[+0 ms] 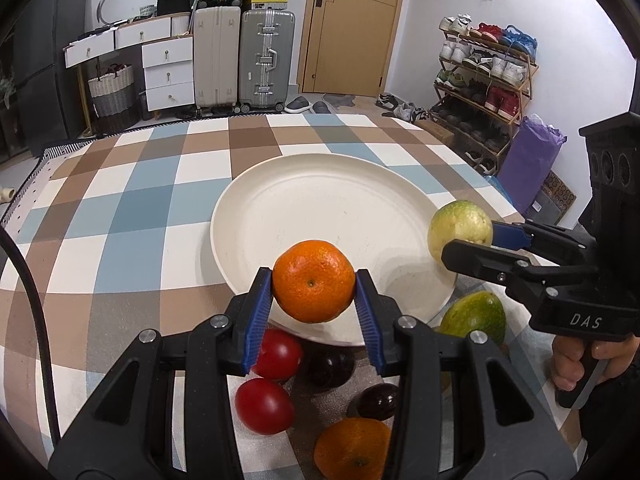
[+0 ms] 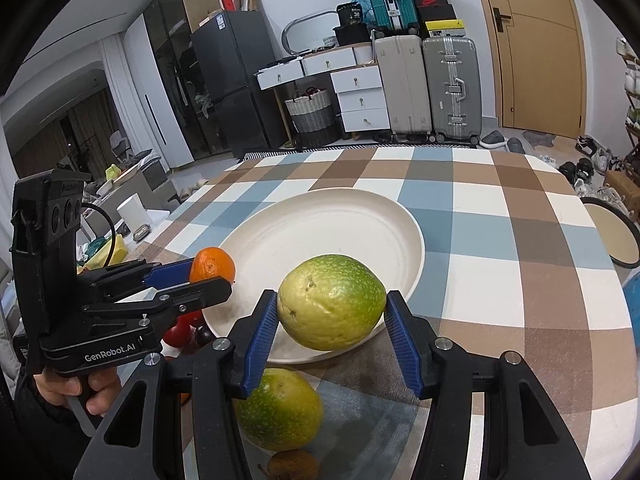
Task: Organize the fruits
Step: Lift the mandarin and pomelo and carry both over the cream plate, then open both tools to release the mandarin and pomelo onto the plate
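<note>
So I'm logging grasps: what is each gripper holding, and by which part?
The left gripper clamps an orange across its sides; the right gripper clamps a green-yellow fruit across its sides.

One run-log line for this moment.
left gripper: shut on round orange tangerine | right gripper: shut on yellow-green guava | both over empty cream plate

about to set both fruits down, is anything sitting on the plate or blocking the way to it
Nothing visible does. The white plate is bare, and the orange in the left gripper and the green-yellow fruit in the right gripper already hang over its near rim. The remaining fruits lie on the table, nearer than the plate.
</note>
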The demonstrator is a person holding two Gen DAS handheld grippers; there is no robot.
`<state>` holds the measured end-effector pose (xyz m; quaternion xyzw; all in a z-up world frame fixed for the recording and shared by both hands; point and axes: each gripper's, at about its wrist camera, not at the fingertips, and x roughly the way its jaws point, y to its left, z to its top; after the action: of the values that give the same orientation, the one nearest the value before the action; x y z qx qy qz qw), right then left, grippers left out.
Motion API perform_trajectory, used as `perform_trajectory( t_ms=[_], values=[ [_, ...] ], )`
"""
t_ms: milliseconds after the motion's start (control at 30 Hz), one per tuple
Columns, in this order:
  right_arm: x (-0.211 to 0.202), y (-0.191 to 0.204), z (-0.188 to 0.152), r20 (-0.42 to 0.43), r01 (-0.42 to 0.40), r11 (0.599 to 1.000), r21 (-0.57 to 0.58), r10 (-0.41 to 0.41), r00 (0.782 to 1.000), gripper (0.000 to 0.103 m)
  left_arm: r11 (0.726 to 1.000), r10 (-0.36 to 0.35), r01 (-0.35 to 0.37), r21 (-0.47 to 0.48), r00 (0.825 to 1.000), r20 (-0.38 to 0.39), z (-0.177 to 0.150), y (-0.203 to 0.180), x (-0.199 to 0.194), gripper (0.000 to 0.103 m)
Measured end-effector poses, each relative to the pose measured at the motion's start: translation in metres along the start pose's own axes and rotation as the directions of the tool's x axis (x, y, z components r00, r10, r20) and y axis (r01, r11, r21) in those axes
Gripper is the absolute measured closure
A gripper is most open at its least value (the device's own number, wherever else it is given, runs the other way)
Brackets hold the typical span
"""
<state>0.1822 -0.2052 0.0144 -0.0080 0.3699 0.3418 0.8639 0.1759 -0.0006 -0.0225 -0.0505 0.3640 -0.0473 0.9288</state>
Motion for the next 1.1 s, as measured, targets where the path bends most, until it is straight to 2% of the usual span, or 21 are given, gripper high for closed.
perform_trajectory(
  t_ms=[567,600,667,700,800,833,867,967,1067,1100],
  values=[
    [0.004,0.005,-0.005,-0.008,0.008,1.000,-0.017,-0.008,1.000,0.047,1.000,0.012,-0.012,0.000,1.000,-0.017,-0.003,0.001,0.004,0.064],
    [0.001,0.005,-0.005,0.007,0.014,1.000,-0.019,-0.014,1.000,0.045,1.000,0.012,-0.012,0.000,1.000,-0.018,-0.003,0.001,0.004,0.064],
    [-0.003,0.004,-0.005,0.028,0.020,1.000,-0.019,-0.020,0.999,0.035,1.000,0.015,-0.015,0.001,1.000,-0.017,-0.004,0.000,0.003,0.063],
    [-0.005,0.003,-0.005,0.037,0.017,1.000,-0.019,-0.017,0.999,0.034,1.000,0.016,-0.016,0.002,1.000,-0.015,-0.004,0.000,0.002,0.061],
    [-0.009,0.002,-0.006,0.050,0.018,1.000,-0.015,-0.017,0.999,0.032,1.000,0.017,-0.017,-0.004,1.000,0.003,-0.005,0.001,-0.004,0.045],
    [-0.011,0.002,-0.006,0.060,0.020,1.000,-0.013,-0.019,0.998,0.028,1.000,0.014,-0.014,-0.011,1.000,0.010,-0.005,0.002,-0.007,0.038],
    [-0.014,0.002,-0.007,0.070,0.017,1.000,-0.009,-0.017,0.997,0.019,1.000,0.006,-0.005,-0.025,1.000,0.022,-0.006,0.004,-0.011,0.033],
    [-0.020,0.002,-0.008,0.078,0.000,1.000,0.005,0.000,0.997,0.009,0.999,-0.002,0.004,-0.050,0.999,0.045,-0.007,0.007,-0.020,0.020],
    [-0.026,0.004,-0.010,0.086,0.022,1.000,0.006,-0.022,0.996,0.000,0.998,0.021,-0.017,-0.062,0.998,0.057,-0.008,0.008,-0.030,0.016],
    [-0.028,0.005,-0.011,0.087,0.032,0.999,0.006,-0.033,0.996,0.000,0.998,0.029,-0.026,-0.061,0.998,0.057,-0.008,0.007,-0.033,0.015]
  ],
)
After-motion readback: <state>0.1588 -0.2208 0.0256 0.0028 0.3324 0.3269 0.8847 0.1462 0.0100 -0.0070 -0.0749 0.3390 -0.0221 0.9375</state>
